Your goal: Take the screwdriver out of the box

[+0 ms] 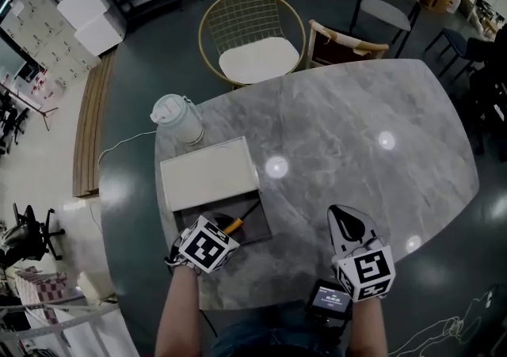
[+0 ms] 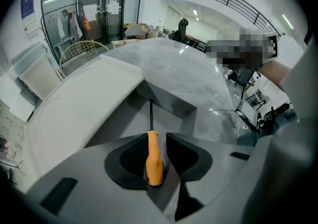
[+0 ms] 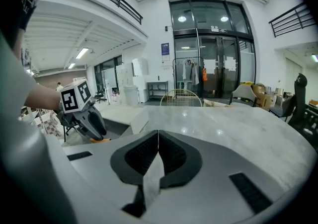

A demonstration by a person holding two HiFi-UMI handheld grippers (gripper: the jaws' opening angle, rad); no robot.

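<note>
Screwdriver [image 2: 153, 154] w/ orange handle, thin blk shaft.

Glossy marble-look table [image 1: 356, 134] — screwdriver [image 2: 153, 154] handle seemingly smooth plastic.

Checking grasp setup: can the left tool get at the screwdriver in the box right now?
Probably yes: the box is open, and the screwdriver lies uncovered, its orange handle between the open jaws of the left tool.
</note>
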